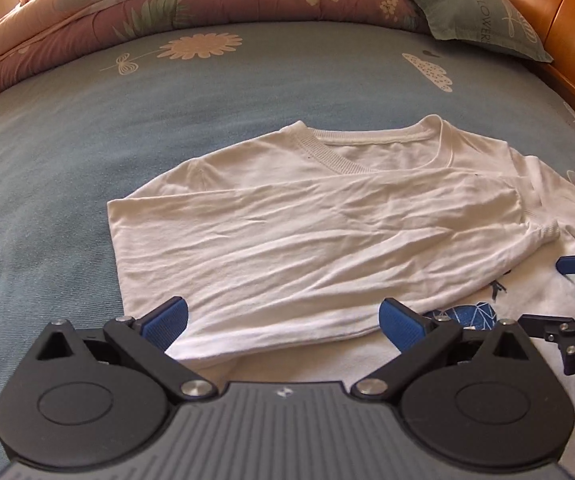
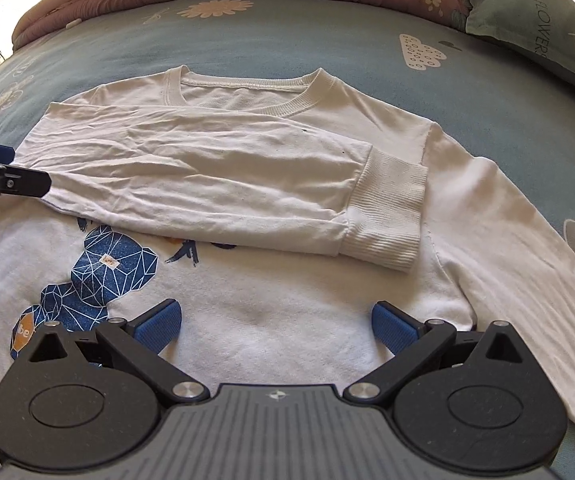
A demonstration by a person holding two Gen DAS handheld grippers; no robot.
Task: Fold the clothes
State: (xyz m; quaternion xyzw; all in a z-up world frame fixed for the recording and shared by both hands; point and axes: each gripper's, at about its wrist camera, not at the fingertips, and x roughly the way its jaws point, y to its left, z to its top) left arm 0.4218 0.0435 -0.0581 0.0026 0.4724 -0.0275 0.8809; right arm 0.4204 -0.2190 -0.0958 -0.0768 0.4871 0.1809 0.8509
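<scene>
A white long-sleeved sweatshirt [image 1: 307, 232] lies flat on the bed, collar away from me, with a blue geometric print [image 2: 99, 276] on its chest. One sleeve [image 2: 215, 184] is folded across the chest, its ribbed cuff [image 2: 387, 208] near the far shoulder seam. The other sleeve [image 2: 527, 280] lies stretched out to the right. My left gripper [image 1: 283, 320] is open and empty, over the folded sleeve's lower edge. My right gripper [image 2: 275, 324] is open and empty, above the shirt's chest. Each gripper's fingers show at the edge of the other's view.
The bed has a blue sheet [image 1: 87, 140] with flower prints. A folded pink floral quilt [image 1: 167, 0] lies along the far side. A grey-green pillow [image 1: 483, 16] sits at the back right, against a wooden headboard [image 1: 567, 32].
</scene>
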